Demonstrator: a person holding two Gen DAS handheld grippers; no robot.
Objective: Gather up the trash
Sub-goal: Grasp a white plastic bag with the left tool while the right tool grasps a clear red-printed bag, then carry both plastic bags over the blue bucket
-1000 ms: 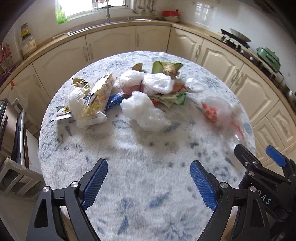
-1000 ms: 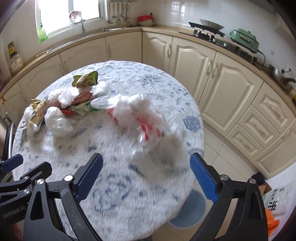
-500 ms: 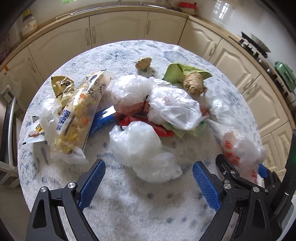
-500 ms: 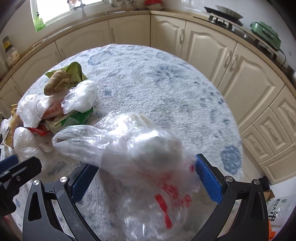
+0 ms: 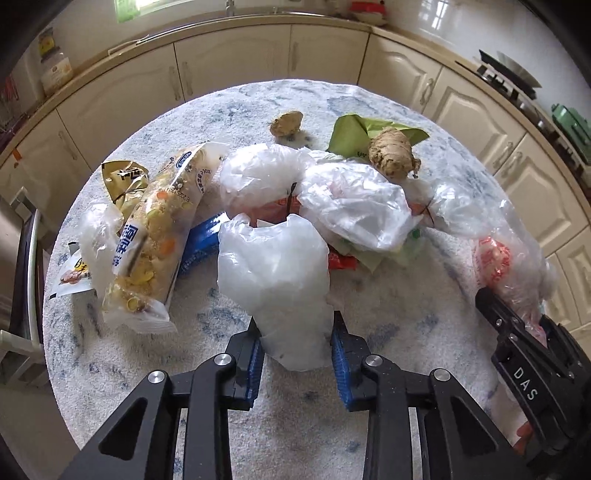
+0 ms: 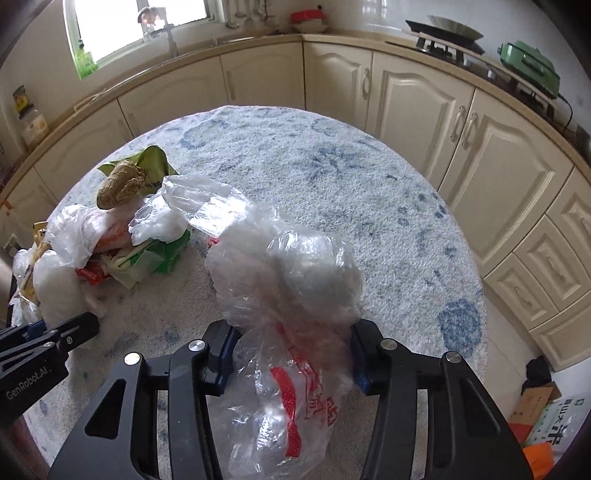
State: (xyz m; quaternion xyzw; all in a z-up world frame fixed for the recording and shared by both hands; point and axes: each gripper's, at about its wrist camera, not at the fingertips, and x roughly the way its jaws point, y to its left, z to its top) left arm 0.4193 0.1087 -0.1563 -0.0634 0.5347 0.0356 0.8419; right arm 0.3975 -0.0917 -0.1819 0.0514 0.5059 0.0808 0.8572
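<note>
The left gripper (image 5: 297, 350) is clamping a white plastic bag (image 5: 275, 273); the right gripper (image 6: 291, 356) is clamping a clear red-printed bag (image 6: 288, 295), wrappers (image 5: 155, 236) lying ahead-left.

Soft daylight from window (image 6: 140, 26), fisheye-bent edges, dark corners

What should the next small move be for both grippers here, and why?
Probably lift both straight up off the round table. The left gripper has closed on the white plastic bag, and the right gripper on the clear bag with red print. Both bags seem pinched, but still rest near the remaining trash pile.
</note>
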